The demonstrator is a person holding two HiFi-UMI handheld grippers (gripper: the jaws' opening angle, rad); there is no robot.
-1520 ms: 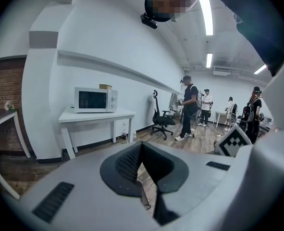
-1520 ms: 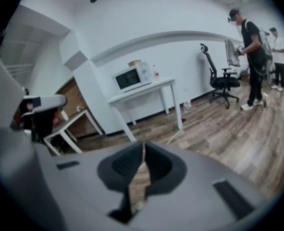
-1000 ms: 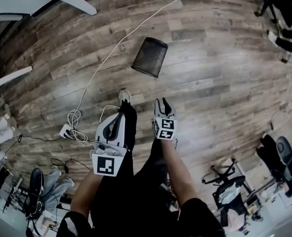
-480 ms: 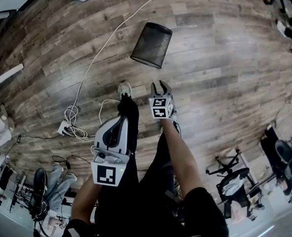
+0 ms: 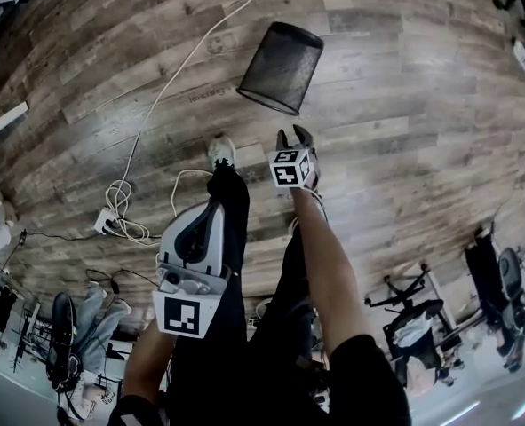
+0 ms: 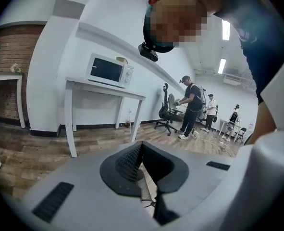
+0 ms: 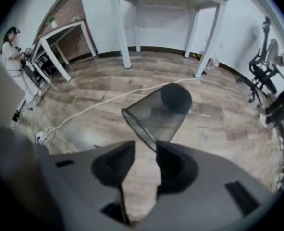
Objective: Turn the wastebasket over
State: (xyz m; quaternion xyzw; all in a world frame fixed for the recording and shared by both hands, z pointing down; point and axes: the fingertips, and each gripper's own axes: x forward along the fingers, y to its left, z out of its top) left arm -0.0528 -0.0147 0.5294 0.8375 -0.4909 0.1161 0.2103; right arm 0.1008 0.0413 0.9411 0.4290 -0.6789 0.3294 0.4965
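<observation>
Right tongs (image 5: 295, 138) now sit closer to the wastebasket (image 5: 282, 67) than a second ago, just below its rim at upper centre of the head view. Jaws apart, nothing between them yet. Left tongs (image 5: 214, 204) hang back at lower left, jaws together, empty. Basket lies on its side on the floor (image 5: 404, 131), open rim toward the person. Suggest one jaw inside the mesh rim, one outside, clamp the near edge, then swing it over. Looks light, so it may skid.

I saw wood-plank floor (image 5: 404, 105) all round, a white table (image 6: 103, 86) carrying a microwave (image 6: 108, 70) against the white wall (image 6: 45, 47), brick wall (image 6: 5, 90) left, ceiling lights (image 6: 227, 29) lit.
</observation>
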